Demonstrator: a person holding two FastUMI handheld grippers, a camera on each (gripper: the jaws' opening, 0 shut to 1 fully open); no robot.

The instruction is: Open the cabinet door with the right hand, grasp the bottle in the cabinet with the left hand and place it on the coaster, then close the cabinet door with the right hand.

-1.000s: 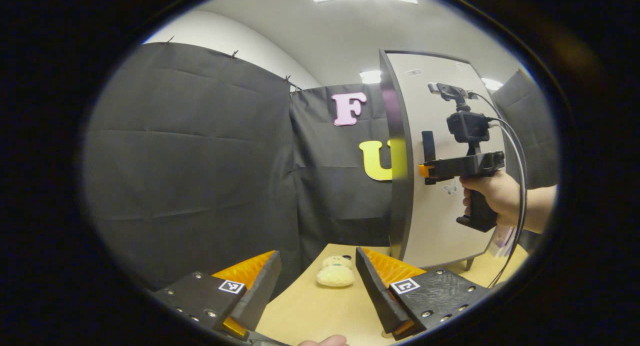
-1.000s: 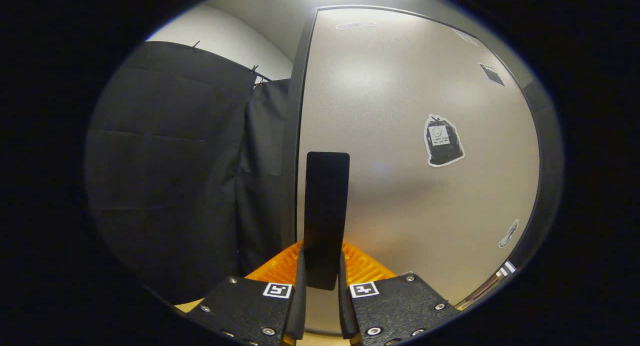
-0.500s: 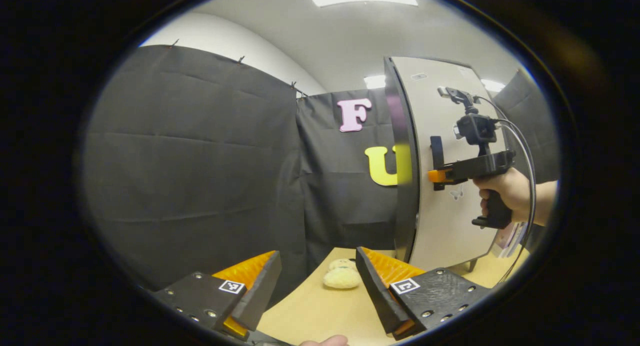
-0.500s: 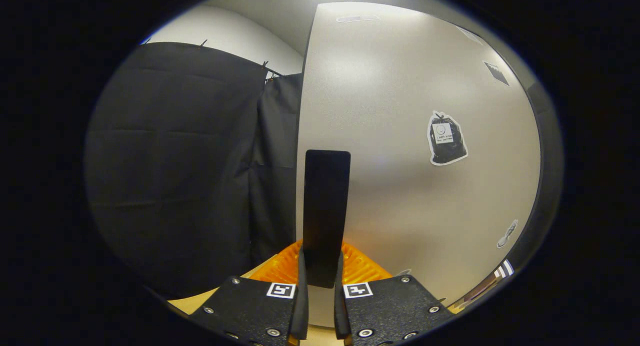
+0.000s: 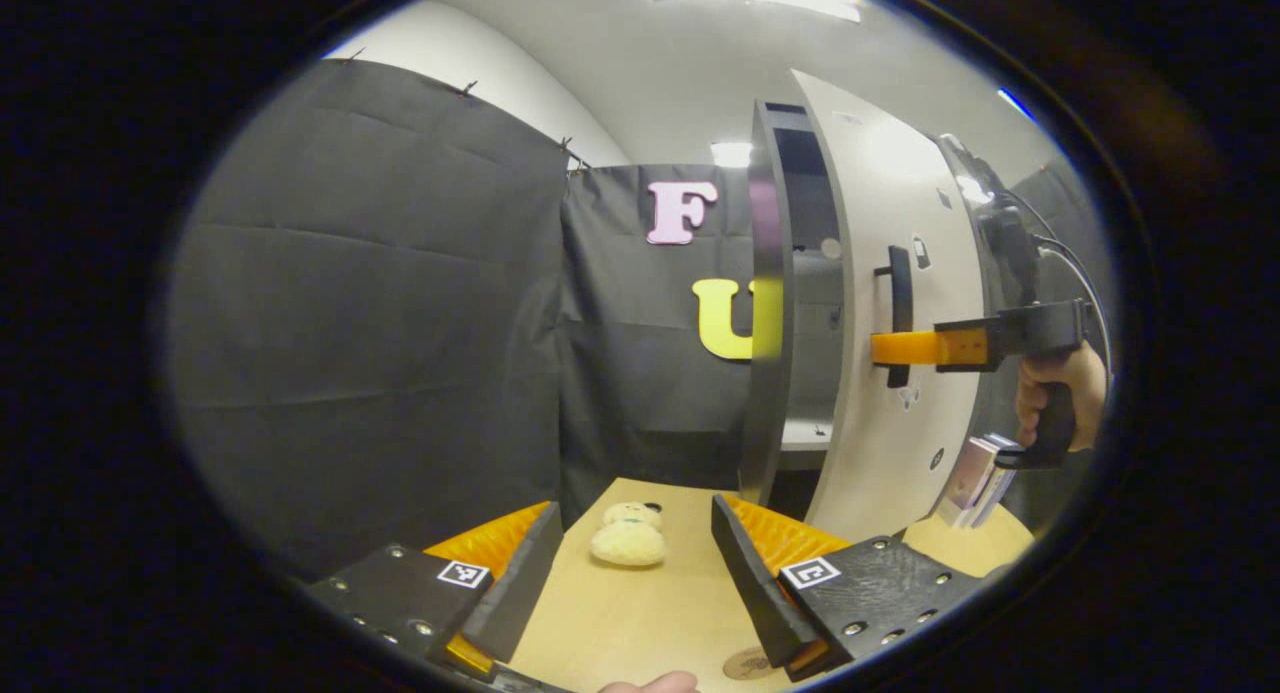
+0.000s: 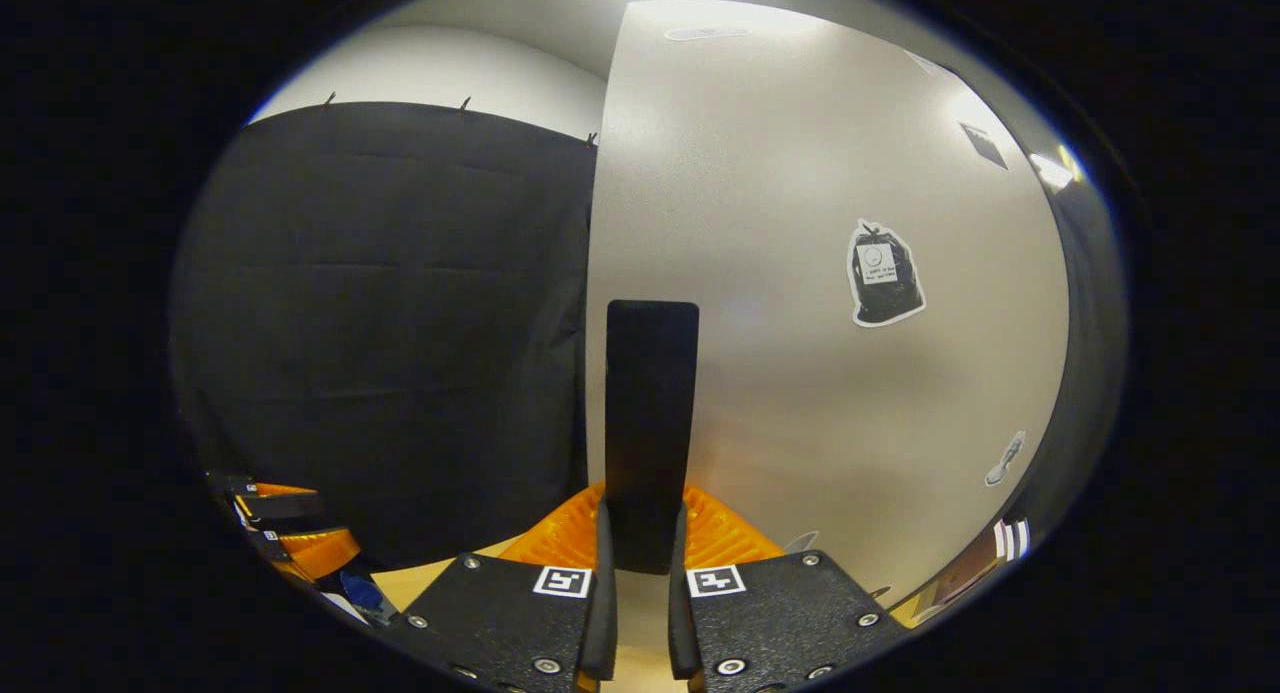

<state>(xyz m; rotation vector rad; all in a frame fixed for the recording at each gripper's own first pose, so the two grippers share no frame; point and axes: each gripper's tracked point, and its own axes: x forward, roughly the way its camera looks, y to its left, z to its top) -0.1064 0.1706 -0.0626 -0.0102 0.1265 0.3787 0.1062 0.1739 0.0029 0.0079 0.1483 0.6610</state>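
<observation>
The pale cabinet door (image 5: pixel 905 223) stands partly open, and through the gap I see the dark cabinet interior (image 5: pixel 812 273) with a shelf (image 5: pixel 803 435). My right gripper (image 5: pixel 893 348) is shut on the black door handle (image 5: pixel 900 273), held by a hand (image 5: pixel 1062 388). In the right gripper view that handle (image 6: pixel 650 393) is pinched between both fingers of the right gripper (image 6: pixel 645 518), against the door (image 6: pixel 800 373). My left gripper (image 5: pixel 635 511) hovers open over the wooden table (image 5: pixel 640 623). A round coaster (image 5: pixel 748 663) lies by its right finger.
A small cream plush toy (image 5: pixel 628 538) sits on the table ahead of the left gripper. Several books (image 5: pixel 975 478) stand beside the cabinet at the right. The left gripper (image 6: pixel 290 543) appears low at the left of the right gripper view.
The door has swung outward with the right gripper still on its handle, and a gap onto the cabinet interior has opened. The left gripper stayed open and has come into the right gripper view.
</observation>
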